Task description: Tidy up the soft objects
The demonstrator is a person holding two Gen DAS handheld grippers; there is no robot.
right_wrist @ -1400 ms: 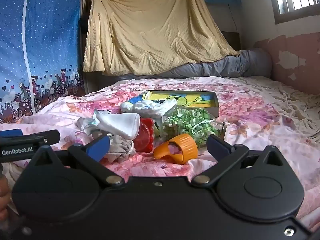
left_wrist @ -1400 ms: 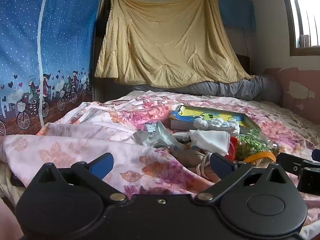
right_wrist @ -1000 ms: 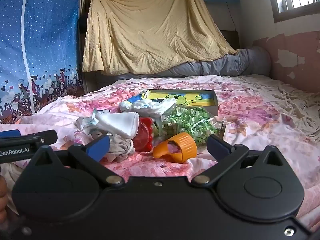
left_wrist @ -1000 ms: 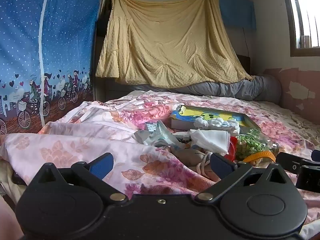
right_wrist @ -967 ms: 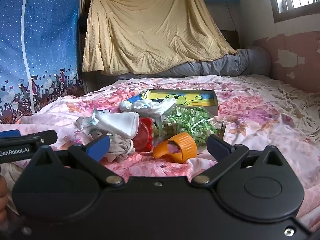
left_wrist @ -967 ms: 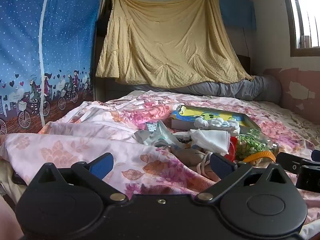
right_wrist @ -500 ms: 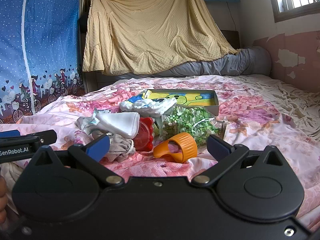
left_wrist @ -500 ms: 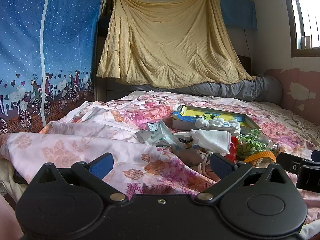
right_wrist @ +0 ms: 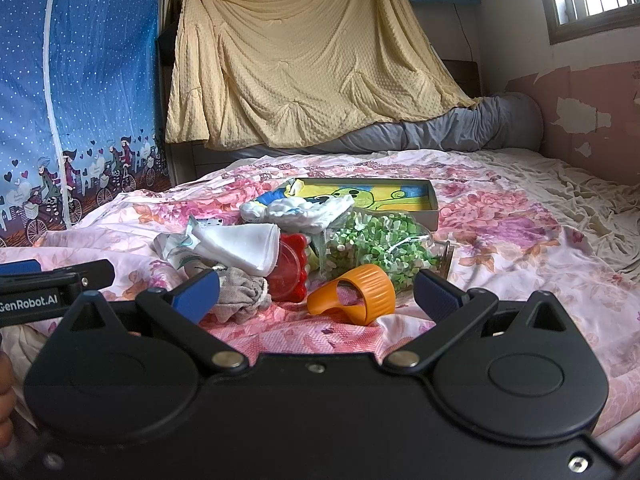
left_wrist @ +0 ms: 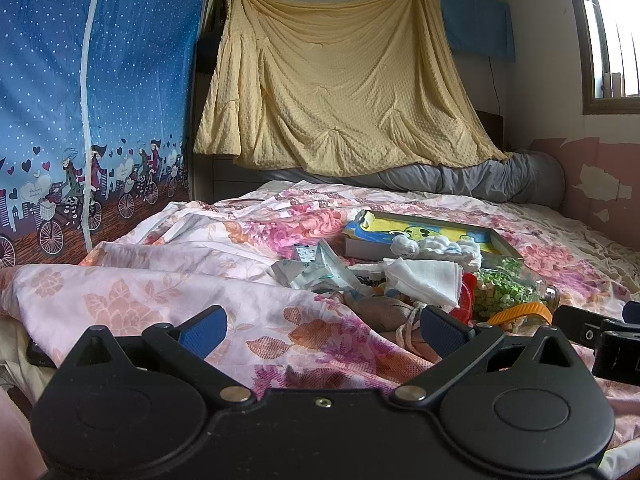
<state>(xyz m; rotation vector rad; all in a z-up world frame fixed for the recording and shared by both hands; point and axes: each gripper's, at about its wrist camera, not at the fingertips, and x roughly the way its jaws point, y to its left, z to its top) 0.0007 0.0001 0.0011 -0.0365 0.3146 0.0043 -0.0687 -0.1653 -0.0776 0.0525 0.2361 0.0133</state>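
A bed (right_wrist: pixel 500 240) spread with a pink floral sheet is seen filling the room, with a yellow blanket (right_wrist: pixel 304 68) hung across the back wall and a blue dotted curtain (right_wrist: pixel 80 80) down the left side; a grey rolled quilt (right_wrist: pixel 460 128) is laid along the head of the bed.

A small heap of things is gathered mid-bed: a folded white cloth (right_wrist: pixel 244 248) is draped on top, a crumpled grey-brown cloth (right_wrist: pixel 240 292) is bunched just below it, and a white and blue soft toy (right_wrist: pixel 296 208) is rested against the near edge of a shallow box with a yellow picture (right_wrist: pixel 384 196); a red plastic piece (right_wrist: pixel 290 270) is wedged between the cloths and a clear jar of green bits (right_wrist: pixel 376 248), which is lying on its side; an orange lid (right_wrist: pixel 356 294) is tipped over in front of the jar.

The right gripper (right_wrist: pixel 316 292) is held low before the heap, its fingers spread wide and nothing gripped between them; the orange lid is framed in the gap, apart from both pads.

The left gripper (left_wrist: pixel 320 326) is likewise held open over a rumpled fold of sheet, off to the left of the heap; nothing is touched by it.
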